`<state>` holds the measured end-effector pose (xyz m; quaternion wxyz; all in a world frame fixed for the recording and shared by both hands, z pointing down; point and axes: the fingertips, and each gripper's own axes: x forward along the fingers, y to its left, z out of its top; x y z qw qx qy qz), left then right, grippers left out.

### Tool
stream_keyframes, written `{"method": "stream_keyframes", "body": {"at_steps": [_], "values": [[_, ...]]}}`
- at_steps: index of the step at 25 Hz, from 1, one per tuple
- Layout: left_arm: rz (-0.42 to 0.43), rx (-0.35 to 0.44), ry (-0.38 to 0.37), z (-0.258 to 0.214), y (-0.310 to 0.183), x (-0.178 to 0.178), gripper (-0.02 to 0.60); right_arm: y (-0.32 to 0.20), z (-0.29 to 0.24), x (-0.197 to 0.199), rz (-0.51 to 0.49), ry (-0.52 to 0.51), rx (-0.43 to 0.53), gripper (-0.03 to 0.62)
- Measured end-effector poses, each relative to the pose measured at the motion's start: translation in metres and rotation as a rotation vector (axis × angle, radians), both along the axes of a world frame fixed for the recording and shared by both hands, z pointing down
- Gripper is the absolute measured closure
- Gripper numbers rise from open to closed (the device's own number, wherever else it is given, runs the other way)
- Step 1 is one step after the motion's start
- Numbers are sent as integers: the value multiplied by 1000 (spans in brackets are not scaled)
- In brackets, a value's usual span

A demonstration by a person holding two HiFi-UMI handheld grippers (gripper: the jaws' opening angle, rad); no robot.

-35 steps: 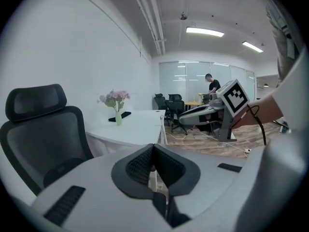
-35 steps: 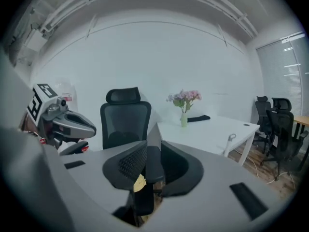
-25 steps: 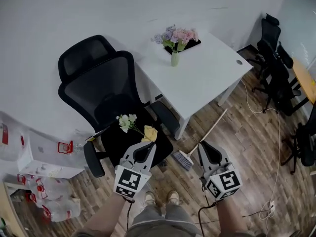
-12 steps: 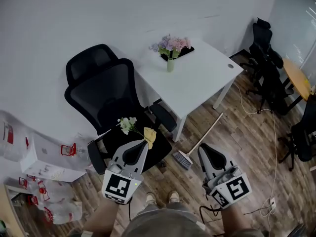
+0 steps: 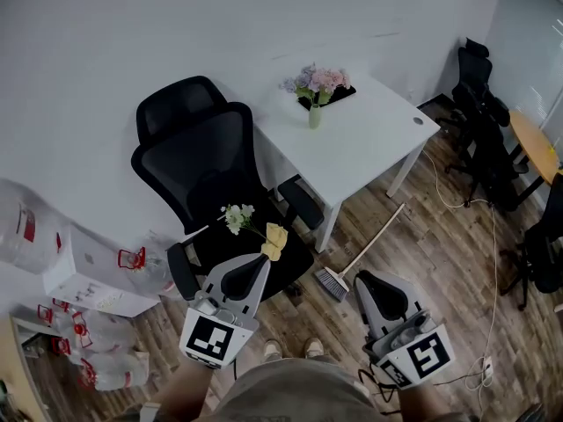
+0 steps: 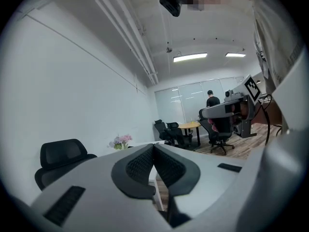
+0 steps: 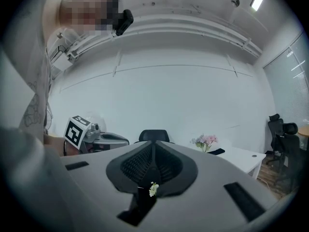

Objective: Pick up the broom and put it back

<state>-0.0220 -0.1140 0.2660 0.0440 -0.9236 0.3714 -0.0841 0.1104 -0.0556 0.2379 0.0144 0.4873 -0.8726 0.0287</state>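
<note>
Lying on floor [image 5: 440,262] beside desk [image 5: 369,139]: broom [image 5: 365,247]

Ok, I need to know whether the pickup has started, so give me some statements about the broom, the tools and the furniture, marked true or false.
1. The broom lies on the floor beside the white table. True.
2. The right tool is clamped on the broom. False: its jaws are together on nothing, and the broom lies untouched on the floor.
3. A vase of flowers stands on the table. True.
4. The seat of the black chair is bare. False: loose flowers lie on it.
5. The left tool has its jaws wide apart. False: they are together, with nothing between them.
</note>
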Motion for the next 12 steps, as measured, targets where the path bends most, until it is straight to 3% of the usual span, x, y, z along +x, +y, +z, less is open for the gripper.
{"method": "stream_keyframes", "body": {"at_steps": [12], "values": [[-9,-31,-5,8,15,-8,566,5,11,-13,-16,3,-31,551]]}}
